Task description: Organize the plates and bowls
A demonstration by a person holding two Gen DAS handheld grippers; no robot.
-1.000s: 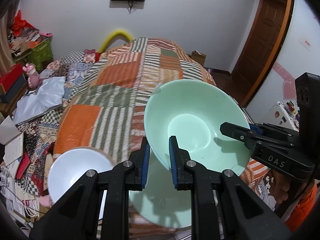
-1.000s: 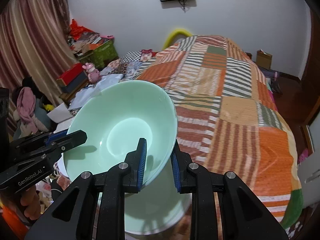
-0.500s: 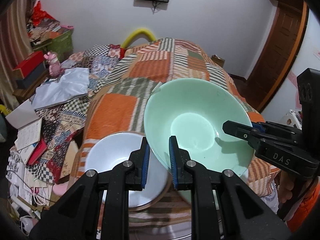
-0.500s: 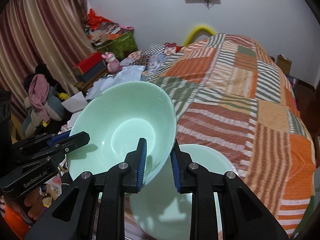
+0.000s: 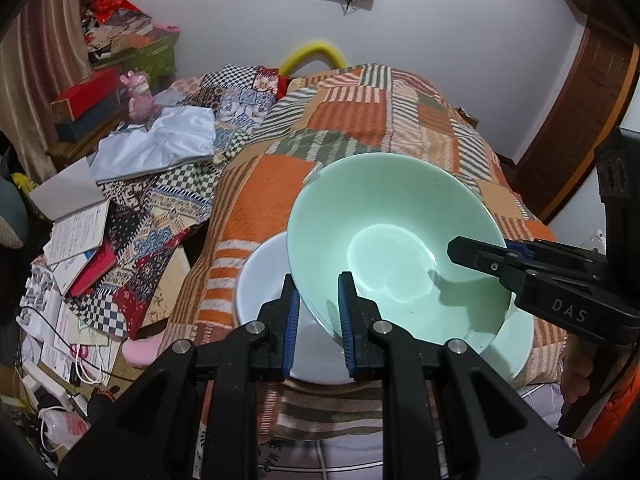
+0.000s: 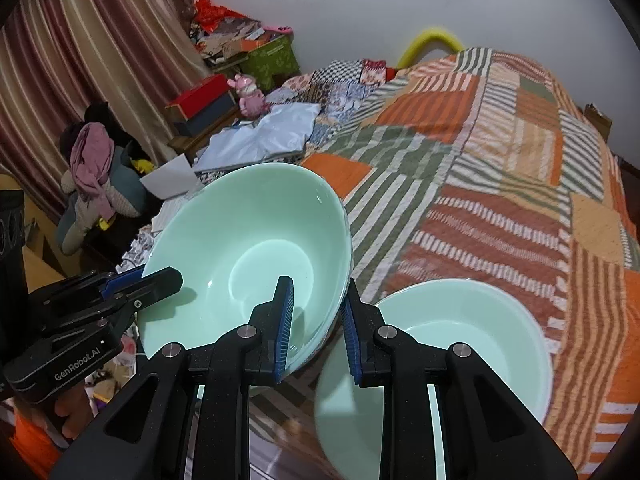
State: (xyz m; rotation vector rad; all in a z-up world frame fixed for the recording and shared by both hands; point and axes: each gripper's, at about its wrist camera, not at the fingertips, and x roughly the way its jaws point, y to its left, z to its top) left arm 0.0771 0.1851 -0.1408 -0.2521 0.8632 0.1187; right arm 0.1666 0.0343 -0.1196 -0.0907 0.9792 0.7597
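Observation:
A large mint-green bowl [image 5: 396,248] [image 6: 248,248] hangs tilted above the near end of the bed, held by both grippers on opposite sides of its rim. My left gripper [image 5: 318,284] is shut on the near rim in the left wrist view and shows at the left of the right wrist view [image 6: 160,280]. My right gripper [image 6: 318,292] is shut on the opposite rim, and its tip [image 5: 460,248] reaches in from the right. Beneath the held bowl a white bowl [image 5: 260,280] rests on the quilt. A second green bowl [image 6: 460,340] [image 5: 516,344] sits beside it.
A striped patchwork quilt [image 5: 360,120] covers the bed. Books, papers and cables [image 5: 76,248] litter the floor on the left, with a red box [image 5: 84,92] and a pink toy [image 5: 140,96] beyond. A wooden door [image 5: 592,100] stands on the right.
Both grippers have carried the green bowl leftward and a little lower. The white bowl now lies under its left side, and the second green bowl shows to its right.

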